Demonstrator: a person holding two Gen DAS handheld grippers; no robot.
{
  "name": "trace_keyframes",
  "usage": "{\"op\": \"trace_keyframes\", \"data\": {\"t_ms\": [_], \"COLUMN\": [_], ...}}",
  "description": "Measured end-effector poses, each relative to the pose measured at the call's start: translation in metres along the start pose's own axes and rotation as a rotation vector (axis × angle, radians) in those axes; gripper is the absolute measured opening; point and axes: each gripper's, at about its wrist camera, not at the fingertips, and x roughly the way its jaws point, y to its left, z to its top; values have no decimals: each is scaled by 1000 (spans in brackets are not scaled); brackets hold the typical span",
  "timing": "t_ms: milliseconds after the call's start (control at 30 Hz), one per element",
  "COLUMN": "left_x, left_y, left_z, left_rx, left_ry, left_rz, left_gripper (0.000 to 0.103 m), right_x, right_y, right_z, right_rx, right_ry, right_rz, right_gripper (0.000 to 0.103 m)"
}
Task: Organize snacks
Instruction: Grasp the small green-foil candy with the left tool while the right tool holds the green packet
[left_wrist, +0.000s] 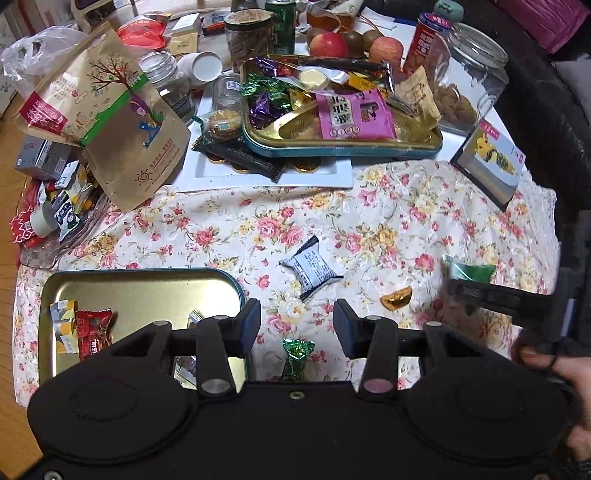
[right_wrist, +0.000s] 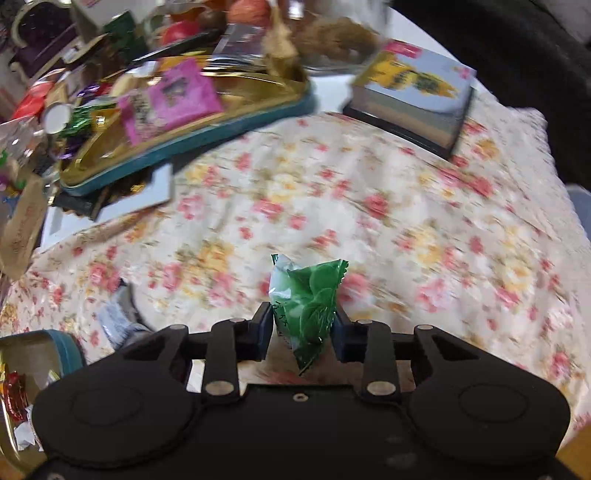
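Note:
My left gripper (left_wrist: 297, 326) is open and empty above the floral cloth, with a shiny green candy (left_wrist: 297, 356) lying just below it. A gold tin tray (left_wrist: 140, 288) at lower left holds a red snack (left_wrist: 94, 332) and a yellow-white snack (left_wrist: 64, 325). A white packet (left_wrist: 310, 269) and a gold candy (left_wrist: 397, 299) lie on the cloth ahead. My right gripper (right_wrist: 303, 325) is shut on a green snack packet (right_wrist: 308, 302); it also shows at the right of the left wrist view (left_wrist: 467, 273). That tray's corner (right_wrist: 62, 350) shows at the right wrist view's lower left.
A second gold tray (left_wrist: 413, 138) full of wrapped snacks sits behind. A brown paper bag (left_wrist: 118, 122), glass jars (left_wrist: 469, 74), apples (left_wrist: 328, 44), a book (left_wrist: 491, 162) and a glass dish of packets (left_wrist: 55, 221) crowd the back and left. The table edge runs on the right.

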Motion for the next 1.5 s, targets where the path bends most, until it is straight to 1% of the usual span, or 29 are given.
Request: {"op": "trace_keyframes", "data": {"t_ms": [67, 167, 300, 367, 467, 633, 767, 900, 1133, 1367, 1433, 1500], "left_x": [3, 12, 30, 38, 49, 69, 85, 94, 100, 110, 111, 110], "left_y": [-7, -17, -25, -27, -31, -34, -36, -43, -55, -51, -48, -46], "left_z": [-3, -11, -22, -27, -33, -38, -41, -43, -48, -47, -46, -44], "left_rx": [32, 80, 96, 105, 131, 145, 150, 168, 197, 168, 159, 151], "left_ry": [10, 36, 100, 120, 125, 140, 173, 182, 186, 222, 218, 220], "left_rz": [-3, -9, -46, -44, 4, 72, 93, 117, 121, 112, 113, 98], "left_gripper": [52, 52, 52, 52, 52, 52, 52, 52, 52, 52, 52, 52], "right_x": [-4, -7, -5, -4, -5, -12, -18, -20, -17, -19, -19, -19], "right_y": [-16, -34, -51, -54, -54, -51, -45, -41, -44, -43, -43, -43], "right_z": [-9, -25, -39, -43, -43, -35, -31, -32, -32, -32, -32, -32], "right_rx": [6, -1, 44, 45, 26, 49, 32, 15, 19, 16, 14, 14], "right_ry": [38, 73, 101, 110, 99, 91, 73, 77, 81, 73, 72, 73], "right_rz": [-2, 24, 38, 41, 37, 85, 106, 116, 107, 109, 109, 110], "right_gripper": [34, 35, 35, 35, 35, 35, 35, 35, 35, 35, 35, 35]}}
